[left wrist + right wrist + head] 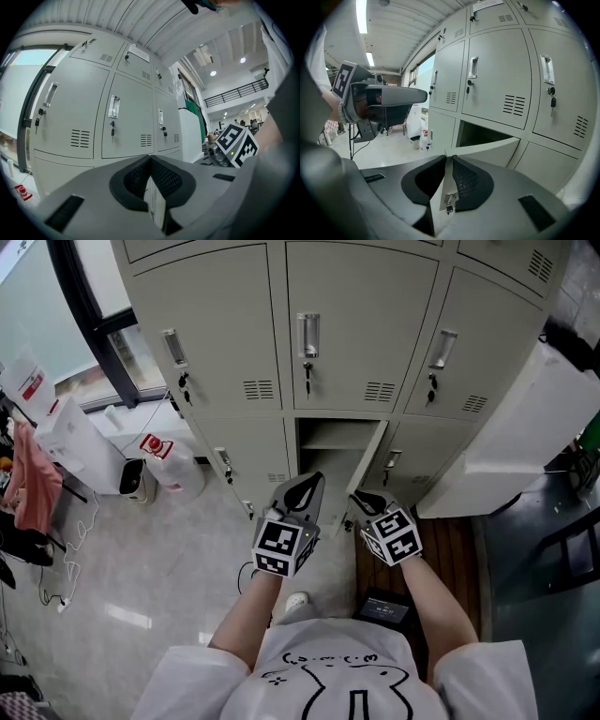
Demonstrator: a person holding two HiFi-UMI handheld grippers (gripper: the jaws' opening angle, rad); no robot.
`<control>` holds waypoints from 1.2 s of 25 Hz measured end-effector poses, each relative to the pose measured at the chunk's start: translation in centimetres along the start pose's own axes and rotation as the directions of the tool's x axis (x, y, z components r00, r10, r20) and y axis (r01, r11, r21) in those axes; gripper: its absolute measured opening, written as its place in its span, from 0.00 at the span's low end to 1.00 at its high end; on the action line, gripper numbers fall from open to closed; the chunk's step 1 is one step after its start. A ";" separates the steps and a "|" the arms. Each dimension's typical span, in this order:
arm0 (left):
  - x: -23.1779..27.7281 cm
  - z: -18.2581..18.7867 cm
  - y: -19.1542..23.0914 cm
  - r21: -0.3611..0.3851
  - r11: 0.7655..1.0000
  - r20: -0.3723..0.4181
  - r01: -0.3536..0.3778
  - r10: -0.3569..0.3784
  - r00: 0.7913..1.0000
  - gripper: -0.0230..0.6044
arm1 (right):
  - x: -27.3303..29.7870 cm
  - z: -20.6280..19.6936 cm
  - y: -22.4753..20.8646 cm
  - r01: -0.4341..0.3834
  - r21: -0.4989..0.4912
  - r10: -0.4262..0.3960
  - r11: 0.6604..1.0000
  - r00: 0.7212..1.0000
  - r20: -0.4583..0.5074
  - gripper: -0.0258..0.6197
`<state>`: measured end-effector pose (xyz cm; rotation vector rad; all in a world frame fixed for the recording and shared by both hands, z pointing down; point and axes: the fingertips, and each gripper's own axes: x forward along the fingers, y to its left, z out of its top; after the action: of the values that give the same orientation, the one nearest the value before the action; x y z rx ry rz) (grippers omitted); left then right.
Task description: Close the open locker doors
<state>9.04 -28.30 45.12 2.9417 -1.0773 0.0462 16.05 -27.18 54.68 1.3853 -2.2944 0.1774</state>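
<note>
Right gripper (361, 501), head view: jaws clamped on the free edge of the one open door (367, 460), bottom row, middle. Door stands swung out toward the person, hinged at the right of its compartment (328, 442). Left gripper (314, 482) sits just beside, at 9 o'clock of the right one; door at its 3 o'clock, apart as far as I can see. Left gripper view: left gripper (150, 159) tips together, nothing held. Closed lockers (126, 117) ahead; pale strip in the gap below the tips may be the door, can't confirm. Right gripper view: right gripper (445, 160) pads press both faces of the door (492, 147), its latch (449, 202) between them; dark compartment (480, 133) at 12–1 o'clock. Judgement: step is swinging this door shut, with the door near fully open. Next: carry the edge in an arc toward 11 o'clock about the right hinge, let go before the jaws jam on the frame, then push flush, maybe with the left.
</note>
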 end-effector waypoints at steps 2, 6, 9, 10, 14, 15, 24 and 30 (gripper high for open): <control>0.1 0.1 0.8 -0.001 1.000 0.003 0.000 0.000 1.000 0.07 | 0.8 0.5 0.3 0.007 -0.002 -0.007 1.000 1.000 -0.003 0.13; 0.3 0.2 2.3 -0.007 1.000 0.007 -0.001 0.001 1.000 0.07 | 2.4 1.4 0.8 0.013 0.006 -0.013 1.000 1.000 -0.001 0.13; 0.4 -0.1 3.5 -0.016 1.000 -0.003 0.000 0.000 1.000 0.07 | 3.6 2.0 0.9 0.013 0.010 -0.013 1.000 1.000 0.001 0.13; 0.4 -0.3 3.8 -0.019 1.000 -0.012 0.003 -0.003 1.000 0.07 | 4.0 2.2 1.0 0.013 0.011 -0.013 1.000 1.000 0.001 0.13; 0.6 -0.9 5.1 -0.029 0.999 -0.026 0.014 -0.015 1.000 0.07 | 5.6 3.0 1.2 0.014 0.007 -0.014 1.000 1.000 -0.007 0.13; 0.7 -0.9 5.5 -0.031 0.999 -0.017 0.011 -0.012 1.000 0.07 | 6.0 3.2 1.3 0.015 0.006 -0.015 1.000 1.000 -0.008 0.13; 1.4 -1.0 8.6 -0.038 0.999 0.001 -0.001 0.001 1.000 0.07 | 9.2 4.4 0.7 0.038 0.005 -0.038 0.999 0.999 -0.009 0.10; 1.8 -1.4 10.5 -0.040 0.999 -0.012 -0.006 0.005 1.000 0.07 | 11.4 5.6 0.3 0.042 -0.006 -0.042 0.999 0.999 -0.005 0.10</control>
<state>3.62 -37.50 46.57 2.8993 -1.0719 0.0411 9.53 -38.10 54.78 1.4270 -2.2580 0.1607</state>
